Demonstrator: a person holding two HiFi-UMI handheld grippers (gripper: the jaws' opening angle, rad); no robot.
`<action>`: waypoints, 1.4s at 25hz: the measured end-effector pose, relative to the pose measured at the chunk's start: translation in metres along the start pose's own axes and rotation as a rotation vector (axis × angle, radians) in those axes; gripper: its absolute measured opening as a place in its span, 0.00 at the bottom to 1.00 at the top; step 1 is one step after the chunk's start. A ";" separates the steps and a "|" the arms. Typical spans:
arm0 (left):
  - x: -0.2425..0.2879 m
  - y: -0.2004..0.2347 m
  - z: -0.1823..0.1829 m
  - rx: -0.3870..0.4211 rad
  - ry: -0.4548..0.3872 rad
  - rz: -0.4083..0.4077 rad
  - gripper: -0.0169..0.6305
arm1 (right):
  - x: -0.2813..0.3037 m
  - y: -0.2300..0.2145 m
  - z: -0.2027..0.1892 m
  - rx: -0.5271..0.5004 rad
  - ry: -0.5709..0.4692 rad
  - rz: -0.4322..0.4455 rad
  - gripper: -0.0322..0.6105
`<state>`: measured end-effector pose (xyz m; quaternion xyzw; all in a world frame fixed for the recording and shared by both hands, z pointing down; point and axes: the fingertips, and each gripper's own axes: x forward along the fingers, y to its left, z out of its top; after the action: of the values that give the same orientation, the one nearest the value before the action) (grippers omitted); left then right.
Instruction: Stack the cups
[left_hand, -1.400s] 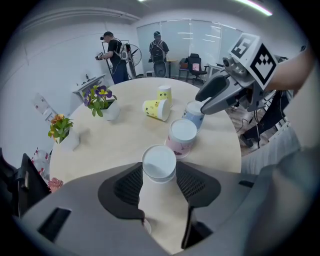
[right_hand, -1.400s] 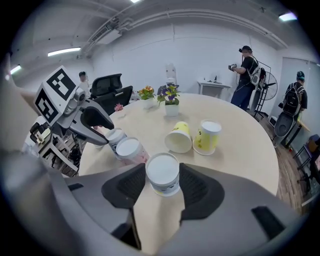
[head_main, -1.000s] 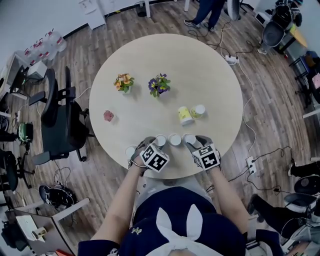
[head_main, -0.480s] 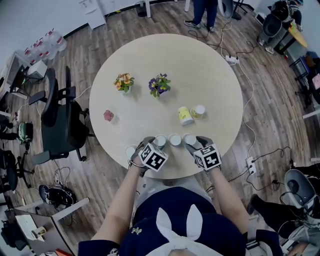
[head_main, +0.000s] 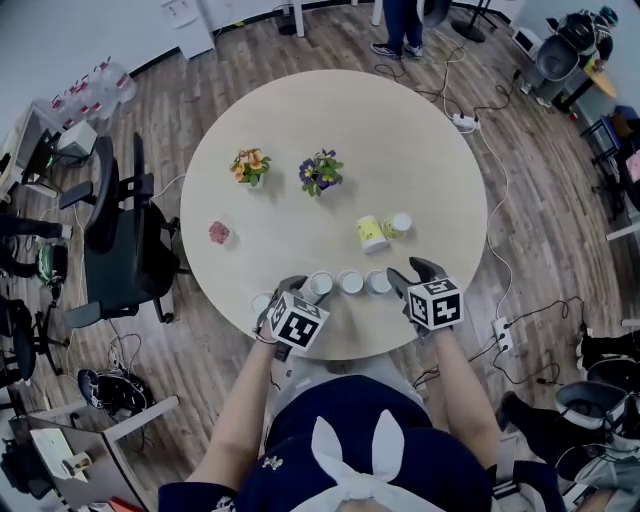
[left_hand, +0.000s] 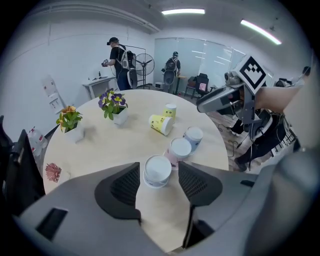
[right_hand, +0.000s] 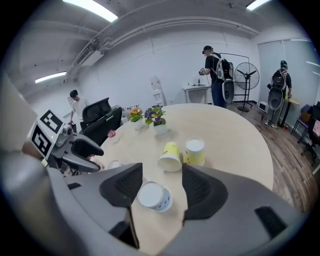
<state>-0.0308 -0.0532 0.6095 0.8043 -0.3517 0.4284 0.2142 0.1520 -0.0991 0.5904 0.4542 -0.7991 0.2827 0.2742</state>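
**Q:** Entry one, left gripper (left_hand: 158, 169): how were the jaws recorded?

**A:** They were set wide apart and had just been opening. A white cup (left_hand: 157, 173) was seen between them, standing on the round table (head_main: 400, 130). Neither pad was pressed on it, so nothing was held.

**Q:** Entry two, right gripper (right_hand: 161, 172)?

**A:** It was likewise spread wide, and its jaws had just been opening. A blue-patterned cup (right_hand: 155, 196) was framed between them on the tabletop. It was touched by neither pad, and nothing was gripped.

**Q:** How were the cups placed?

**A:** Three were listed in a row along the near edge of the table. The white cup was at the left, a pink-sided cup (left_hand: 180, 148) in the middle and the blue-patterned cup at the right, each just beside the next. A fourth, small cup (head_main: 262, 302) was noted apart, to the left of the left gripper. Farther in, a yellow cup (head_main: 371, 233) was laid on its side just beside a pale cup (head_main: 398, 222) that was set upright. No cup was stacked in another.

**Q:** Other items?

**A:** A pot of orange flowers (head_main: 250, 166), a pot of purple flowers (head_main: 320, 172) and a small pink object (head_main: 218, 232) were listed. All were well beyond the row.
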 end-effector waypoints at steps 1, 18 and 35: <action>-0.002 0.001 0.001 -0.007 -0.006 0.004 0.41 | 0.000 -0.002 0.011 0.002 -0.008 0.002 0.44; -0.050 0.023 -0.010 -0.148 -0.094 0.113 0.41 | 0.112 0.007 0.089 -0.103 0.248 0.070 0.44; -0.079 0.055 -0.056 -0.260 -0.040 0.276 0.40 | 0.183 -0.015 0.064 -0.234 0.580 -0.081 0.45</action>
<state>-0.1328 -0.0228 0.5757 0.7225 -0.5151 0.3886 0.2484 0.0741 -0.2550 0.6763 0.3513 -0.6960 0.2956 0.5521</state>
